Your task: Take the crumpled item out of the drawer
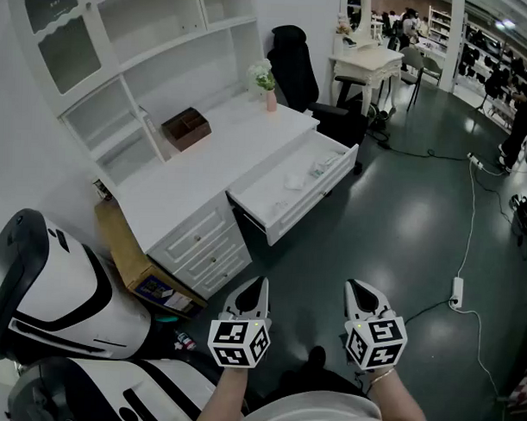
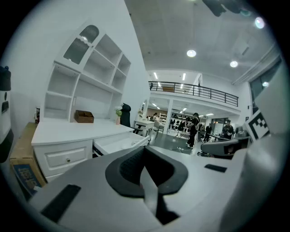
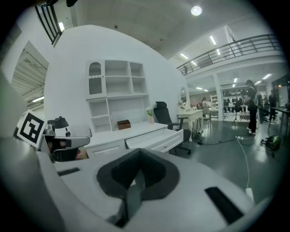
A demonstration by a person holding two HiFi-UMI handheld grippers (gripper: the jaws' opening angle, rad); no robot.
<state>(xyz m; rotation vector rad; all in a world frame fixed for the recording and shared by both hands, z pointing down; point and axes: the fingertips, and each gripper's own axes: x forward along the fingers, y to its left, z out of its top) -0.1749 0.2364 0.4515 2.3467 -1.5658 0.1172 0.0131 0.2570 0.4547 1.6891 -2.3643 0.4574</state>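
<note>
The white desk point(image 1: 204, 182) has its top drawer point(image 1: 292, 187) pulled open toward the dark floor. Inside lies a pale crumpled item point(image 1: 296, 181), with a second small light thing point(image 1: 322, 168) nearer the drawer's right end. Both grippers hang low, well short of the drawer and apart from it. My left gripper point(image 1: 255, 289) is shut and empty, and my right gripper point(image 1: 358, 292) is also shut and empty. The open drawer point(image 2: 118, 142) appears far ahead in the left gripper view, beyond the shut left gripper point(image 2: 146, 166). In the right gripper view the drawer point(image 3: 156, 138) lies ahead of the right gripper point(image 3: 136, 174).
A brown box point(image 1: 185, 127) and a flower vase point(image 1: 267, 83) stand on the desk under the shelf unit. A black office chair point(image 1: 299, 64) sits behind the drawer. A cardboard box point(image 1: 128, 248) and a white-and-black machine point(image 1: 53, 302) are at left. A cable with power strip point(image 1: 457, 291) lies on the floor at right.
</note>
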